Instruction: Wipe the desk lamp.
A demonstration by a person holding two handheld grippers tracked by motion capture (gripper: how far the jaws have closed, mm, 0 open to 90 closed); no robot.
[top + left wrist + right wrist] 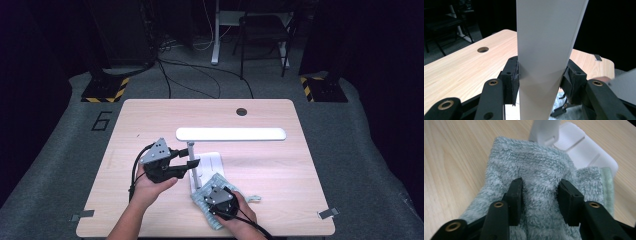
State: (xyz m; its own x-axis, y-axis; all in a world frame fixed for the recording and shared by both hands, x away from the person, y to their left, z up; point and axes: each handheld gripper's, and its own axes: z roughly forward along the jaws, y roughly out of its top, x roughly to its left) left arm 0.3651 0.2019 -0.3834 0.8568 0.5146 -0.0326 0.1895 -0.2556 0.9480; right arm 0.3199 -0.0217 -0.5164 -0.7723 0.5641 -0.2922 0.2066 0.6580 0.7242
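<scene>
White desk lamp stands mid-table, its stem clamped by the left gripper, while the right gripper pinches a green cloth that could slip loose if lifted.

One sign can be read — a large dark numeral "6" marked on the grey carpeted floor, just off the far left corner of the light wooden table in the high view. The two black floor plates with yellow-and-black diagonal warning stripes beyond the table carry hazard striping, no letters. On the white plastic desk lamp with its long flat head and on the pale green fluffy cloth no brand or label can be read — nothing legible in either gripper view.
</scene>
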